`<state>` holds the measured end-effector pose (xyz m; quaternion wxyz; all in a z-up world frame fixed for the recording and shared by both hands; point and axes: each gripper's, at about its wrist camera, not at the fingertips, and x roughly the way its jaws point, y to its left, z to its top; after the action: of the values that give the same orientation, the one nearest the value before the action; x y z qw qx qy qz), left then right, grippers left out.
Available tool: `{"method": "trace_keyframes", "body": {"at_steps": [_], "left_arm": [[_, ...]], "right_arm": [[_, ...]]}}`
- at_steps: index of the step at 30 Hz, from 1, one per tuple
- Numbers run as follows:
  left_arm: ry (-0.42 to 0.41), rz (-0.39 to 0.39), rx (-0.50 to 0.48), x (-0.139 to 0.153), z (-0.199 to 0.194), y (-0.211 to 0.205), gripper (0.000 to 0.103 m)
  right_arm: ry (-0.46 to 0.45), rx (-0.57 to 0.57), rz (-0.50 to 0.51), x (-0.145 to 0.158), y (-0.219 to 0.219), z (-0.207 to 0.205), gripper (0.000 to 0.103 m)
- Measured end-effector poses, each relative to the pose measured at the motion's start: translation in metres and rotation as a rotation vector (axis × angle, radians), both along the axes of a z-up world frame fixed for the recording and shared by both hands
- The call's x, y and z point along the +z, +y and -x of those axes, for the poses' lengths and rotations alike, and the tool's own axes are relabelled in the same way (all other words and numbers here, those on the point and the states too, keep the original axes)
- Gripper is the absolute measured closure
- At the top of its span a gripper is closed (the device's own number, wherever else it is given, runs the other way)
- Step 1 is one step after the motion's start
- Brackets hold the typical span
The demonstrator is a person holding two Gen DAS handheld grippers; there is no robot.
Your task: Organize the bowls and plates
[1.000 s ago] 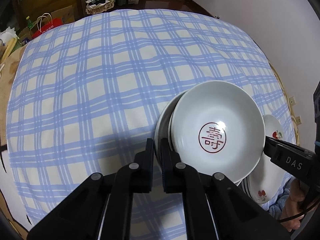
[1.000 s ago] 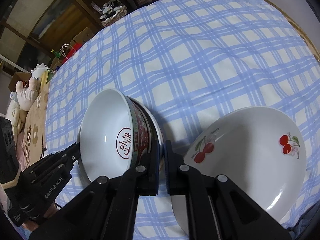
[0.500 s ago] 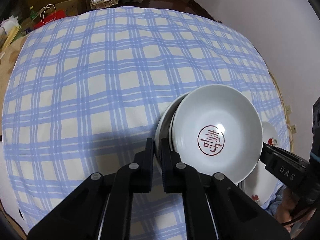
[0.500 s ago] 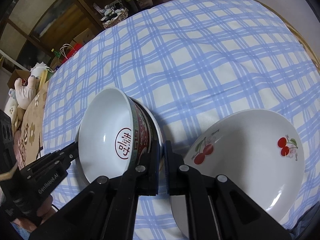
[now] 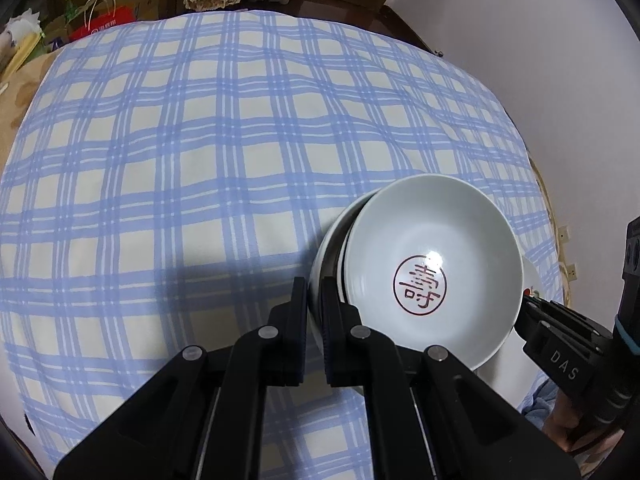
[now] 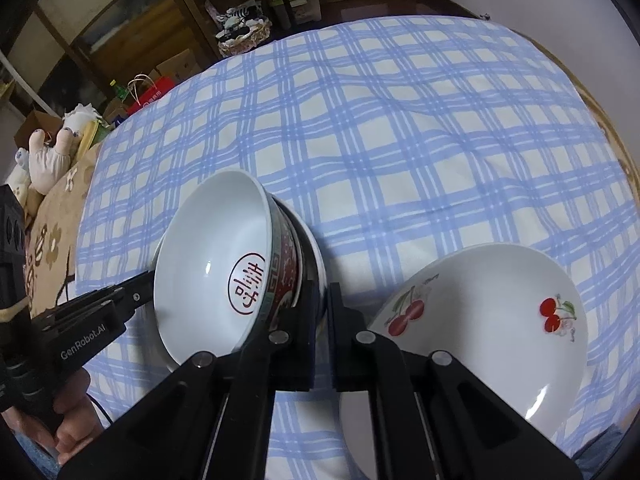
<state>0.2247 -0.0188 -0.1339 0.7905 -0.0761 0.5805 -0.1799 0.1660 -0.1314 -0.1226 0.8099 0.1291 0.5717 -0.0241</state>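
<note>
Both hands have barely shifted since a second ago; the views have only rolled slightly, and the dishes sit a little lower in each frame. The left claw [image 5: 315, 304] is clamped on the near rim of the bowl stack [image 5: 432, 268], a red-seal bowl nested in at least one more, which it holds tilted above the checked surface [image 5: 200, 160]. The right claw [image 6: 324, 312] is likewise closed, apparently on the rim of the cherry plate [image 6: 480, 320], though the contact itself is hidden behind its fingers.

Judging from this, the step is carrying both pieces to a common spot. Doing it well means levelling the stack before lowering, since the inner bowl could slide out.

The stack's opening faces up and toward the right claw; the plate's face tips up and leftward. Both are round, without a long axis.
</note>
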Motion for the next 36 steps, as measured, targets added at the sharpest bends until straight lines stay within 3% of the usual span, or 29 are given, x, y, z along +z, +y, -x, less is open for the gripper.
{"method": "trace_keyframes", "body": {"at_steps": [20, 36], "left_arm": [[-0.055, -0.034, -0.019, 0.015, 0.009, 0.002, 0.098], [-0.114, 0.007, -0.062, 0.064, 0.023, -0.024, 0.098]], "right_arm": [[-0.015, -0.009, -0.041, 0.010, 0.000, 0.004, 0.097], [-0.075, -0.060, -0.033, 0.069, -0.028, 0.028, 0.097]]}}
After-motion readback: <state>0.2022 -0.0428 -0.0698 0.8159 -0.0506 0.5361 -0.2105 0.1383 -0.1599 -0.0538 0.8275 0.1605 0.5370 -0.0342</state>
